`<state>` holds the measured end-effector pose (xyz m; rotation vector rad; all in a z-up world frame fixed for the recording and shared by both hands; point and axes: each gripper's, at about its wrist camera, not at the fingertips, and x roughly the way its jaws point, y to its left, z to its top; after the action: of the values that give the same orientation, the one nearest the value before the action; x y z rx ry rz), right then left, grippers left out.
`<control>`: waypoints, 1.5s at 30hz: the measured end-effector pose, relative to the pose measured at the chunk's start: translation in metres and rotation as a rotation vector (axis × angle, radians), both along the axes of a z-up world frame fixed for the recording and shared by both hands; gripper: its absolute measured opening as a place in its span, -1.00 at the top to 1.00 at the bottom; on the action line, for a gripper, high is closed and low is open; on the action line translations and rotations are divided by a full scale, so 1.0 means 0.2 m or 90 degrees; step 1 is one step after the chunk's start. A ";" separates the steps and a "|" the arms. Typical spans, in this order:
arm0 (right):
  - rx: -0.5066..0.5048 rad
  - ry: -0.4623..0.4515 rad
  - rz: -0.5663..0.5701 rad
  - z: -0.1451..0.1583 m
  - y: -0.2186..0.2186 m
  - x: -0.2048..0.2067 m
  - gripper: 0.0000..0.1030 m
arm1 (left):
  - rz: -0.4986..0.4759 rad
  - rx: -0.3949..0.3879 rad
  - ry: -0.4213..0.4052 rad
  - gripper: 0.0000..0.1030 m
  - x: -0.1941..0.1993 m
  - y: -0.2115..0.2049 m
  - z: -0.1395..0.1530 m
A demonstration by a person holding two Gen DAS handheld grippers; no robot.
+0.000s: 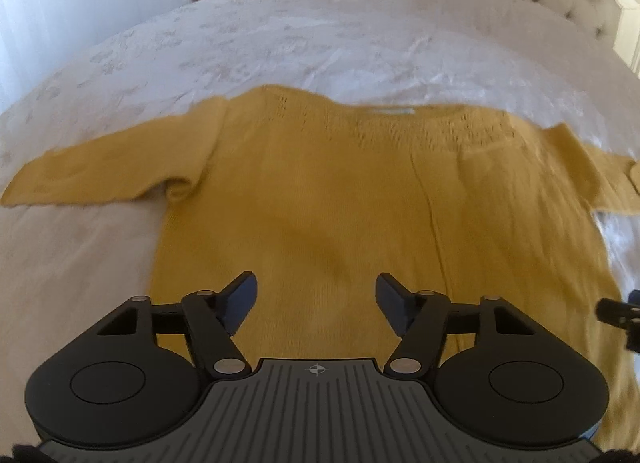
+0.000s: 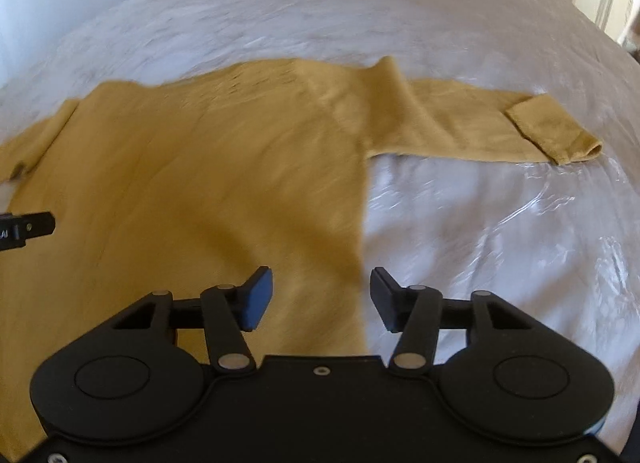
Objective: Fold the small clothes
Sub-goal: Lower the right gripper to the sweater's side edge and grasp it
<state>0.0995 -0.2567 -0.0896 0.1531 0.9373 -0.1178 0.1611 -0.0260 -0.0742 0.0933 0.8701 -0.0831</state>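
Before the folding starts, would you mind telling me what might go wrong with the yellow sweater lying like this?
1. The right sleeve's cuff is already turned back; folding over it may trap a lump.
2. The right gripper is open straddling the sweater's side edge, so a pinch there might also catch the bedspread.
3. The left gripper is open over mid-body fabric; a grasp there, not at an edge, could bunch the knit.

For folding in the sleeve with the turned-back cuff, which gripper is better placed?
Probably the right gripper: it is open over the sweater side edge, with that sleeve lying on its side. The left gripper, also open, sits over the body's middle.
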 end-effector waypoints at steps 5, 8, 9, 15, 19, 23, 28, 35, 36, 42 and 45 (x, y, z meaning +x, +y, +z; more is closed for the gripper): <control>-0.040 -0.013 -0.042 0.01 -0.18 0.07 -0.15 | -0.008 -0.029 -0.040 -0.23 0.09 -0.03 -0.03; -0.049 -0.029 -0.078 -0.03 -0.30 0.11 -0.19 | -0.009 -0.036 -0.076 -0.23 0.14 -0.05 -0.05; -0.050 -0.032 -0.088 -0.05 -0.34 0.12 -0.19 | -0.012 -0.036 -0.089 -0.24 0.15 -0.06 -0.07; -0.060 -0.051 -0.111 -0.18 -0.41 0.15 -0.46 | -0.014 -0.029 -0.112 -0.25 0.22 -0.10 -0.19; -0.084 -0.071 -0.109 -0.21 -0.40 0.14 -0.74 | -0.008 -0.045 -0.140 -0.42 0.21 -0.09 -0.25; -0.076 -0.066 -0.100 -0.24 -0.43 0.16 -0.98 | -0.020 -0.032 -0.138 -0.63 0.22 -0.11 -0.27; -0.042 -0.026 -0.070 -0.23 -0.50 0.20 -1.00 | -0.037 -0.021 -0.127 -0.81 0.23 -0.12 -0.31; -0.052 -0.082 -0.099 -0.05 -0.68 0.18 -0.13 | -0.037 -0.039 -0.130 -0.81 0.23 -0.10 -0.32; -0.070 -0.093 -0.116 -0.03 -0.72 0.19 -0.13 | -0.037 -0.037 -0.131 -0.81 0.23 -0.11 -0.32; -0.147 -0.101 -0.149 -0.05 -0.86 0.34 -0.14 | -0.038 -0.035 -0.135 -0.81 0.22 -0.11 -0.32; -0.168 -0.094 -0.128 -0.10 -0.86 0.41 -0.14 | -0.038 -0.039 -0.135 -0.81 0.22 -0.10 -0.32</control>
<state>0.1808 -0.4279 -0.1100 0.0114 0.7502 -0.4091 0.2057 -0.0460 -0.1390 0.0695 0.6527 -0.1529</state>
